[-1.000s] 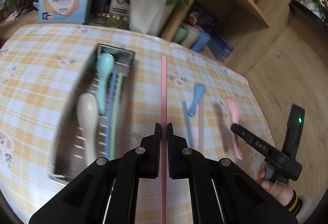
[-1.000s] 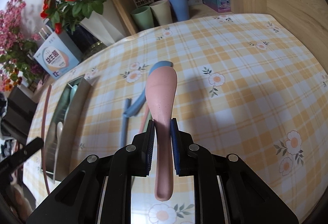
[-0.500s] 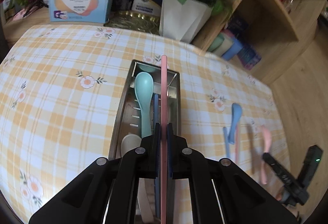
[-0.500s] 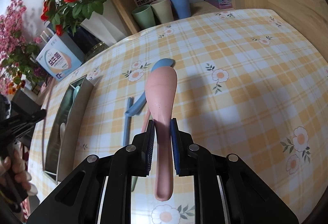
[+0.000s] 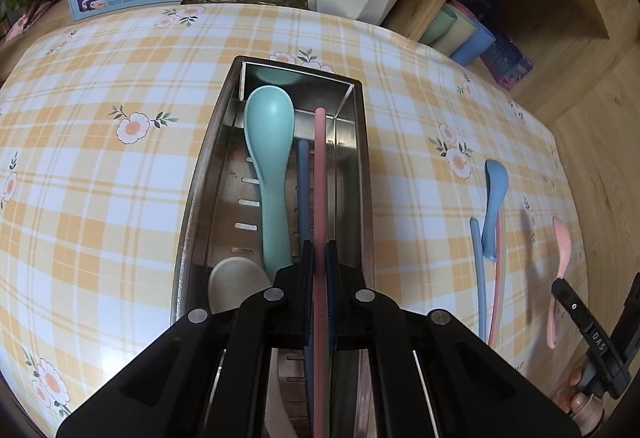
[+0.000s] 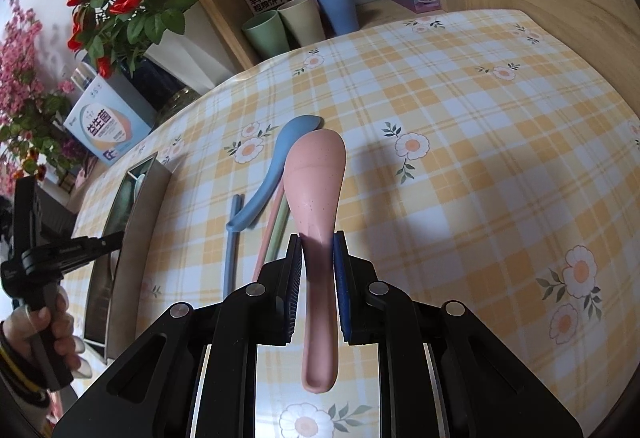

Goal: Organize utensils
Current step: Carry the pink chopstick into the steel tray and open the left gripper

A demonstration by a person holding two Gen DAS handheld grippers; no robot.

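Left claw (image 5: pixel 319 258) now over steel tray (image 5: pixel 362 165), clamping slim pink chopstick (image 5: pixel 319 173).

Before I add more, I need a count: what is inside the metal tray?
Inside the metal tray: a green spoon, a cream spoon and a blue chopstick. The left claw covers the near end, so anything there is hidden.
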